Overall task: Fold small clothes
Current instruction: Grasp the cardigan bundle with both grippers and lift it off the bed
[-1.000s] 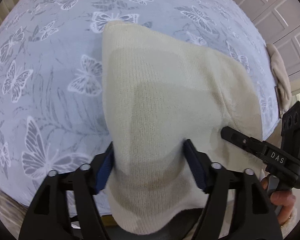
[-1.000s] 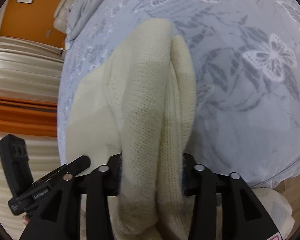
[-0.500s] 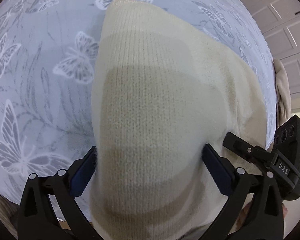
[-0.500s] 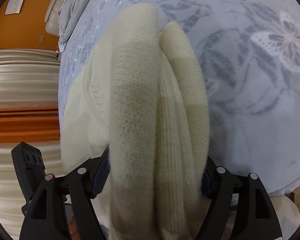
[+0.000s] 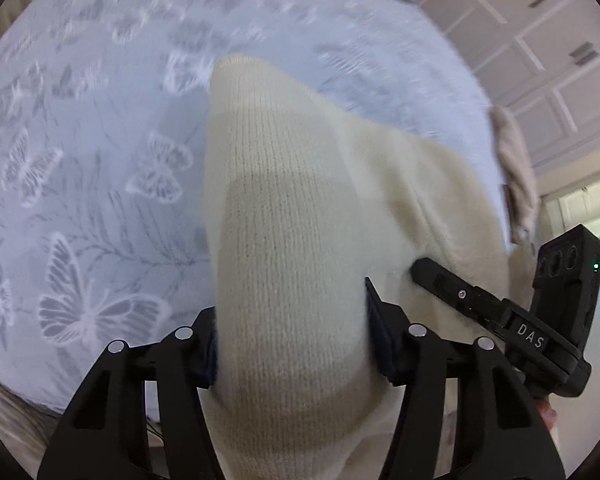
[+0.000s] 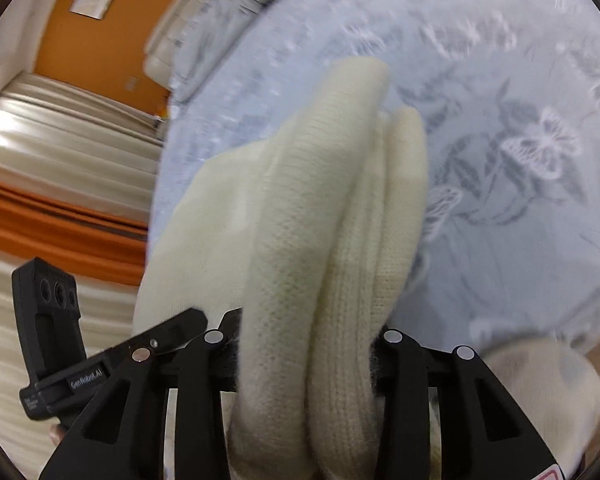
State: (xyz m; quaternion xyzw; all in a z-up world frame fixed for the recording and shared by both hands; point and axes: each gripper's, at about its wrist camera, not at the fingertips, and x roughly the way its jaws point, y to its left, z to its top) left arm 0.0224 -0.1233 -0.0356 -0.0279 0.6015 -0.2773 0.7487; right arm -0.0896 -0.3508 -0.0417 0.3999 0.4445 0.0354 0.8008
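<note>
A cream knitted garment (image 5: pixel 292 220) lies on a bed with a pale blue butterfly-print cover (image 5: pixel 80 140). My left gripper (image 5: pixel 292 332) is shut on its near edge, cloth bunched between the pads. My right gripper (image 6: pixel 306 344) is shut on another part of the same garment (image 6: pixel 320 220), where folded layers stand up between the jaws. The right gripper also shows at the right of the left wrist view (image 5: pixel 500 312). The left gripper shows at the lower left of the right wrist view (image 6: pixel 100 364).
A beige cloth (image 5: pixel 516 176) hangs at the bed's right edge, by white panelled doors (image 5: pixel 540 40). A grey blanket (image 6: pixel 228 12) lies at the bed's far end, near an orange wall (image 6: pixel 60 52). Another cream piece (image 6: pixel 548 392) sits at the bed's near right corner.
Both grippers were wider half a second ago and have closed on the garment. Both views have pulled back and are blurred with motion; more of the bed shows.
</note>
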